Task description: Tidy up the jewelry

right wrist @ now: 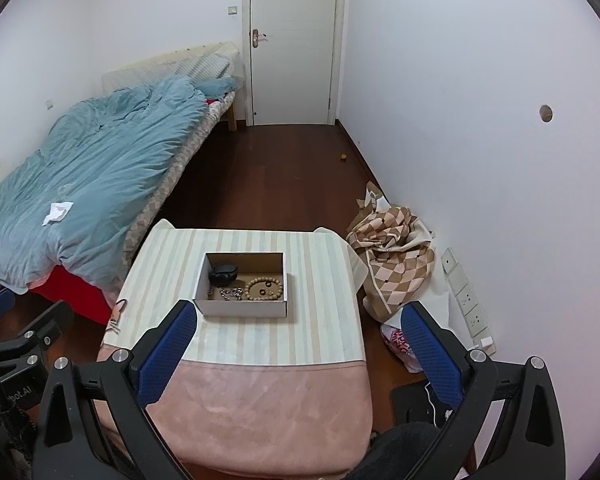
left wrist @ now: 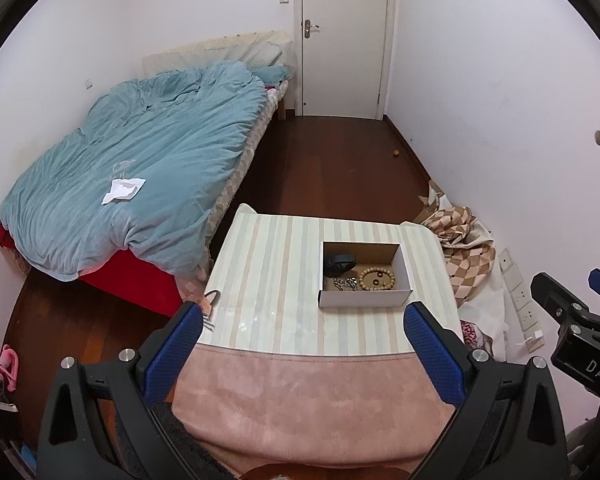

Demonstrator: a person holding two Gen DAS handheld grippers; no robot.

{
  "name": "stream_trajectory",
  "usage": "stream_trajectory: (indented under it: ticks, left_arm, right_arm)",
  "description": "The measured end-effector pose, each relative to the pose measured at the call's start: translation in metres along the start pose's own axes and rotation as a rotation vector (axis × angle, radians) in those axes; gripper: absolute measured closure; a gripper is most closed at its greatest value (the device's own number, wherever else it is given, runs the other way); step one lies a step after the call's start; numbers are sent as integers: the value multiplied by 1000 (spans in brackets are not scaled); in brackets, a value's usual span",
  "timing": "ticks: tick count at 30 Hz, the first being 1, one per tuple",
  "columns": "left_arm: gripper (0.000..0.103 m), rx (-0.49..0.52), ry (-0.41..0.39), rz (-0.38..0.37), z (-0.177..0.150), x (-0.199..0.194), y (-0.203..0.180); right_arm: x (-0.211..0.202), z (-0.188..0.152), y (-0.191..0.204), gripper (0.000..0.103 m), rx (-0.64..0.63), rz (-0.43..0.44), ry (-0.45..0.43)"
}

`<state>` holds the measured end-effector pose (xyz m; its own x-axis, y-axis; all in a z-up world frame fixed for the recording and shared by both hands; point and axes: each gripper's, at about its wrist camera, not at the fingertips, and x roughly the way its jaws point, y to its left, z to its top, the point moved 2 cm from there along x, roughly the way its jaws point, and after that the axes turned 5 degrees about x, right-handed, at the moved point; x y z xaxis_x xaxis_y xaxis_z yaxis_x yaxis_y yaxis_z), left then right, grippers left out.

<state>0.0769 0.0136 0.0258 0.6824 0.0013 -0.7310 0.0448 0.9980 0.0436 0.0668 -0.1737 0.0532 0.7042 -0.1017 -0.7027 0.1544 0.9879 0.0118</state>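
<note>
A small open cardboard box (left wrist: 364, 298) (right wrist: 242, 308) stands on a table with a striped cloth (left wrist: 276, 280) (right wrist: 320, 320). Inside lie a wooden bead bracelet (left wrist: 377, 279) (right wrist: 264, 289), a silver chain (left wrist: 345, 283) (right wrist: 231, 293) and a black object (left wrist: 340, 262) (right wrist: 223, 272). My left gripper (left wrist: 304, 316) is open and empty, held above the table's near part. My right gripper (right wrist: 300, 316) is open and empty, also short of the box. The right gripper also shows at the right edge of the left wrist view (left wrist: 572, 312).
A pink cloth (left wrist: 312, 396) (right wrist: 260, 412) covers the table's near end. A bed with a blue duvet (left wrist: 132, 168) (right wrist: 80, 184) stands left. A checked fabric heap (left wrist: 464, 252) (right wrist: 392, 268) lies right by the wall. A closed door (left wrist: 344, 36) is at the back.
</note>
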Motion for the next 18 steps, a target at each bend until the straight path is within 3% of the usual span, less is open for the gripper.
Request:
stream_trajectory:
  ticks: [18]
  left_arm:
    - [1, 9, 101, 3, 42, 74, -16]
  right_arm:
    - [88, 36, 1, 0, -17, -13, 110]
